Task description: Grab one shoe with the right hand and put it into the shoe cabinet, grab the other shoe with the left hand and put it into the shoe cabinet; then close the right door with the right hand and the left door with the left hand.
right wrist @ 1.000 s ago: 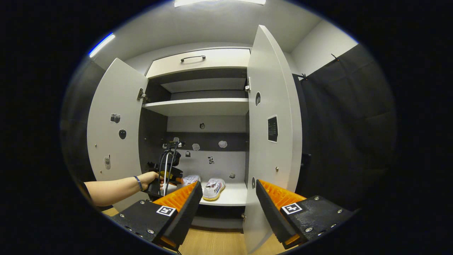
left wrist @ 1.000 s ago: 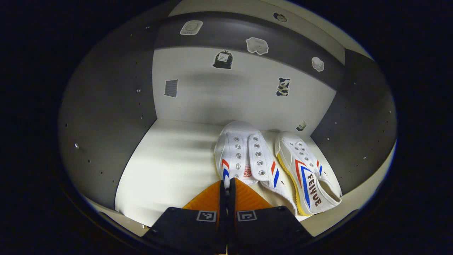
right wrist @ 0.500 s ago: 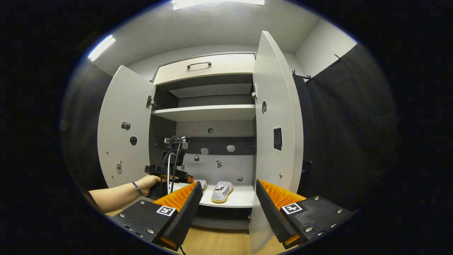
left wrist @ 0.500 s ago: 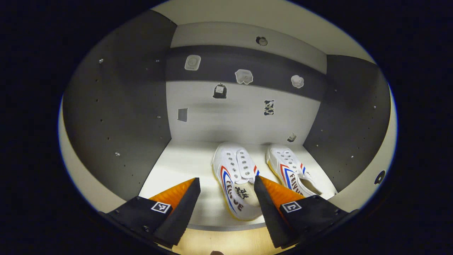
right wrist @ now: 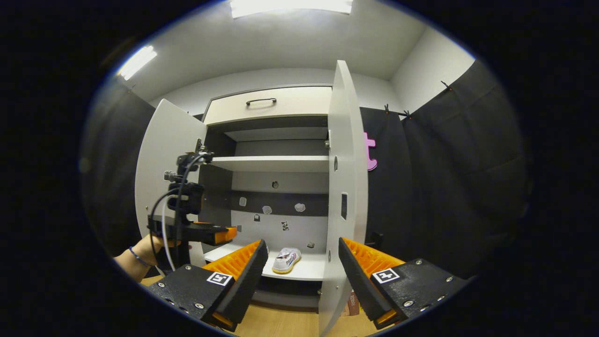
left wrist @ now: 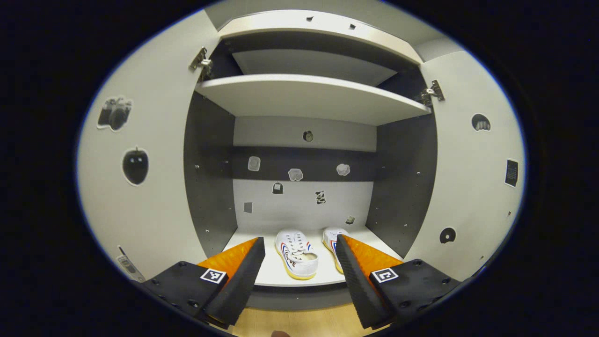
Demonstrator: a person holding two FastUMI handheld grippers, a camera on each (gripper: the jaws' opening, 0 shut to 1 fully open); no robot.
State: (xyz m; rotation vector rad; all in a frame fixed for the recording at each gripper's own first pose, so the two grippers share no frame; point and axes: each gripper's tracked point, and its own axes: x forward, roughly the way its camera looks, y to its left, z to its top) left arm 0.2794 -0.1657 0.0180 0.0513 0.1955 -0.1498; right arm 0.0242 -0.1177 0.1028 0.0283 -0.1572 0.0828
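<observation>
Backed out of the shoe cabinet [left wrist: 309, 96], the left gripper [left wrist: 299, 267] gapes empty; right gripper [right wrist: 303, 267] too. Both shoes [left wrist: 295, 252] sit inside, the right shoe [left wrist: 331, 239] half hidden by a finger.

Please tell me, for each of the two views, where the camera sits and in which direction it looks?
Left gripper view: rides on the left tool, open, facing straight into the cabinet at two shoes on the bottom shelf.
Right gripper view: rides on the right tool, open, farther back, facing the right door; it shows a hand holding the left tool.
Shared: cabinet, shoes, both open doors.
</observation>
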